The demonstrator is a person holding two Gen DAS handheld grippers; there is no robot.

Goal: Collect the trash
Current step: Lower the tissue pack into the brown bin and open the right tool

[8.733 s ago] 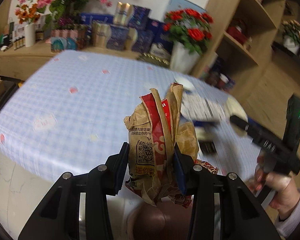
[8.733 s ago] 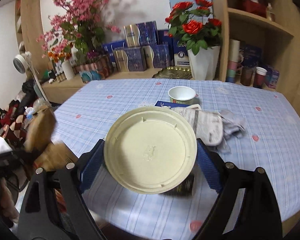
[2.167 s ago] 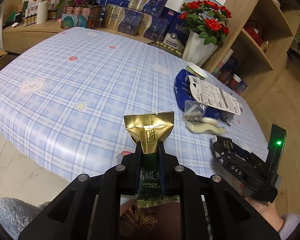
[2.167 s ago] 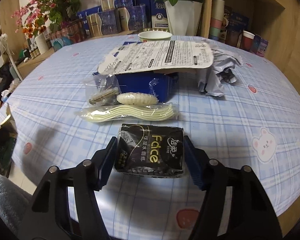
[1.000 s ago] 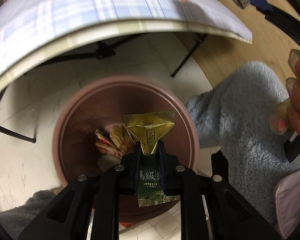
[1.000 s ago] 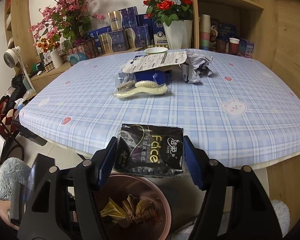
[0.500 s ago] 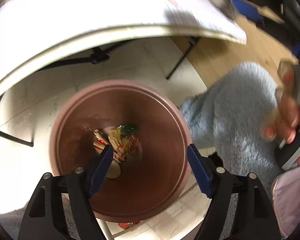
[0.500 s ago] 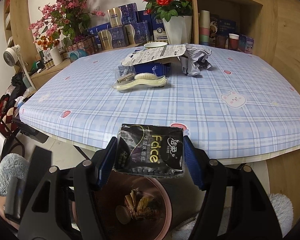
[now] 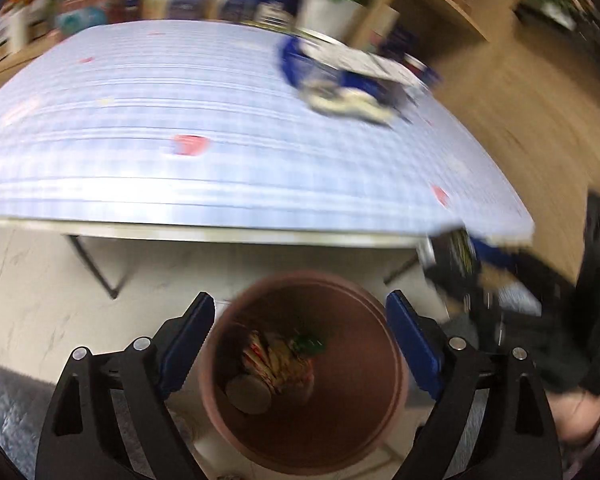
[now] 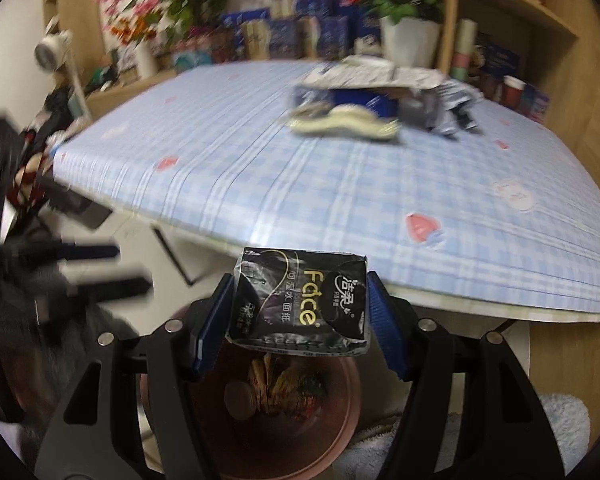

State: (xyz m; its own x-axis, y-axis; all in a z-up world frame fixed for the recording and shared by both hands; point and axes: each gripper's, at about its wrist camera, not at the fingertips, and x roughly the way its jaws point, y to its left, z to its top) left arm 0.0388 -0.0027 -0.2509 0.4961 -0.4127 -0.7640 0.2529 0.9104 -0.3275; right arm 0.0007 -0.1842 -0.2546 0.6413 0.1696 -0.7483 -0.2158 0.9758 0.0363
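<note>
The job was partly done. The brown bin (image 9: 304, 372) stood on the floor just off the near edge of the table (image 9: 220, 128), and some trash lay in its bottom already: crumpled red and tan wrappers (image 9: 278, 360), a bit of green, and something round and pale.

The left gripper (image 9: 300, 340) hung over the bin with nothing between its blue pads. Its jaws were opening wide, so it looked like that hand had no more to drop just then.

The right gripper (image 10: 296, 320) was clamped on a black tissue pack (image 10: 300, 300), one pad on each side. It held the pack over the mouth of the bin, so I think this piece was about to go in. It had not been let go yet.

More trash was left on the table. Toward the far right corner sat a blue box (image 10: 360, 100) with a white printed sheet (image 10: 360, 70) on top, a pale plastic bag (image 10: 348, 124) in front of it, and a crumpled grey wrapper (image 10: 452, 108) at its right side. All of that would need more trips.

The pack said "Face" in gold letters, with Chinese writing under it and a small round logo beside it. The print on the white sheet was too blurry to read. The boxes on the shelf past the table were blurry too.
</note>
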